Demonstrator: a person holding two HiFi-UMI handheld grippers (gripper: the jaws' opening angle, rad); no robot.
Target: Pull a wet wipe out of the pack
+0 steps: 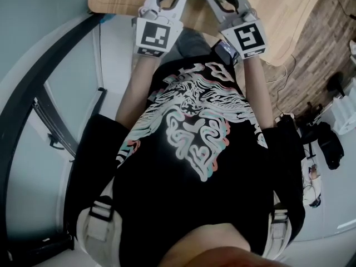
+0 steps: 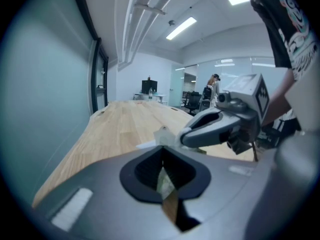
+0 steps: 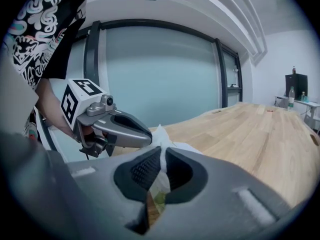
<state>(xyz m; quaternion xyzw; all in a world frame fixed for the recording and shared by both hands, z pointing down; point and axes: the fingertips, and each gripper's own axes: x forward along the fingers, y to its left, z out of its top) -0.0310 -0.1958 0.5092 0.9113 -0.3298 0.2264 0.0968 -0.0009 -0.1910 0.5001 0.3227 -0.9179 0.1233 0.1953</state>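
Your desk [image 3: 260,129] is pale wood with the grain showing, smooth, with a soft satin sheen. The left hand-held gripper [image 2: 161,156] and the right hand-held gripper [image 3: 162,166] both wear matt grey plastic shells; their black pads [image 3: 142,171] are ribbed and look rubbery. At centre frame the wet wipe [image 3: 161,135] is white, soft and crumpled like thin cloth. Just below it, the pack [image 3: 158,196] looks like thin, slightly glossy film. Your shirt [image 1: 194,149] is matt black printed cloth.

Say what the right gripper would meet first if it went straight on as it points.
The wet wipe already pinched in its jaws; past that, probably the wooden table, though depth is unclear. The left gripper sits just left of that line.
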